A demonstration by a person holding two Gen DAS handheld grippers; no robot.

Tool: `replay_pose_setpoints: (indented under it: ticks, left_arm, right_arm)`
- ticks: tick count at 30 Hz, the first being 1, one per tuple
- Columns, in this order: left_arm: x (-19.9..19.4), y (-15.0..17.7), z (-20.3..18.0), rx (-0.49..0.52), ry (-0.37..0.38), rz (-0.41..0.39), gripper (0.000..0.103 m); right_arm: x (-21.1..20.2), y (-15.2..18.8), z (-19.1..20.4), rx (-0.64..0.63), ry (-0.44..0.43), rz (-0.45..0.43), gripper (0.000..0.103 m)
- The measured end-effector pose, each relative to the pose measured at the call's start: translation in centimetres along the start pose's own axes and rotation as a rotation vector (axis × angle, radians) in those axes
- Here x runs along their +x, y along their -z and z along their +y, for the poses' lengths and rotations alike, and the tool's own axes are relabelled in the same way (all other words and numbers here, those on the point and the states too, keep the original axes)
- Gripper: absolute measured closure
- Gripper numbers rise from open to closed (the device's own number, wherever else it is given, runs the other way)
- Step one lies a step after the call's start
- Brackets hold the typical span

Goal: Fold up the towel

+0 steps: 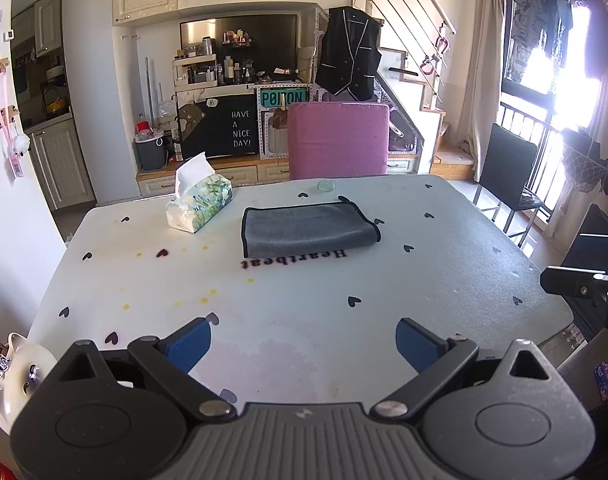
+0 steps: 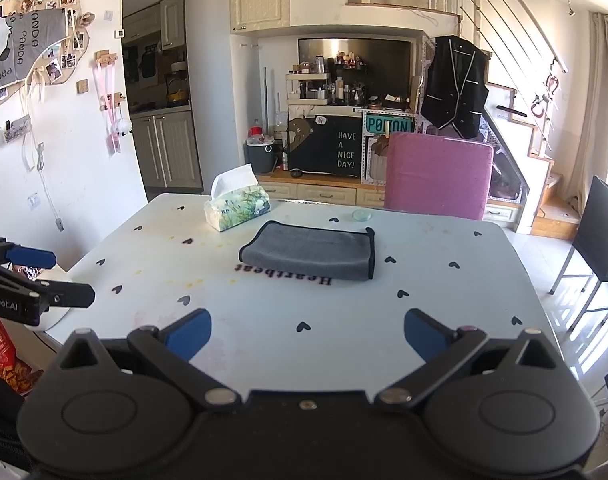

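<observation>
A grey towel [image 1: 308, 229] with a black hem lies folded into a flat rectangle near the middle of the white table [image 1: 304, 304], just beyond the printed word "Heartbeat". It also shows in the right wrist view [image 2: 312, 254]. My left gripper [image 1: 304, 342] is open and empty, held over the table's near edge, well short of the towel. My right gripper [image 2: 308, 334] is open and empty too, also back at the near edge. The left gripper shows at the left edge of the right wrist view [image 2: 27, 276].
A tissue box [image 1: 199, 206] stands on the table left of the towel. A small round lid [image 1: 326, 186] lies near the far edge. A pink chair [image 1: 338, 140] stands behind the table and a black chair [image 2: 600, 236] to the right.
</observation>
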State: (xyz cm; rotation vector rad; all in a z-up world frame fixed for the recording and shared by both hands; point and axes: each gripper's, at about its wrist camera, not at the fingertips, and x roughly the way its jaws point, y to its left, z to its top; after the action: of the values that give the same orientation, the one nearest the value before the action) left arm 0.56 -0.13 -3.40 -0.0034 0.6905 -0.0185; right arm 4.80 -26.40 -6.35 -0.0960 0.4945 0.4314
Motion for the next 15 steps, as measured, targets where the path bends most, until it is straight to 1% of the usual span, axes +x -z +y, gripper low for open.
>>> replay_pose_setpoints:
  ticks: [15]
  left_arm:
    - [0.06, 0.07, 0.15, -0.002, 0.0, 0.001, 0.005]
  right_arm:
    - [0.06, -0.01, 0.09, -0.002, -0.001, 0.001, 0.0]
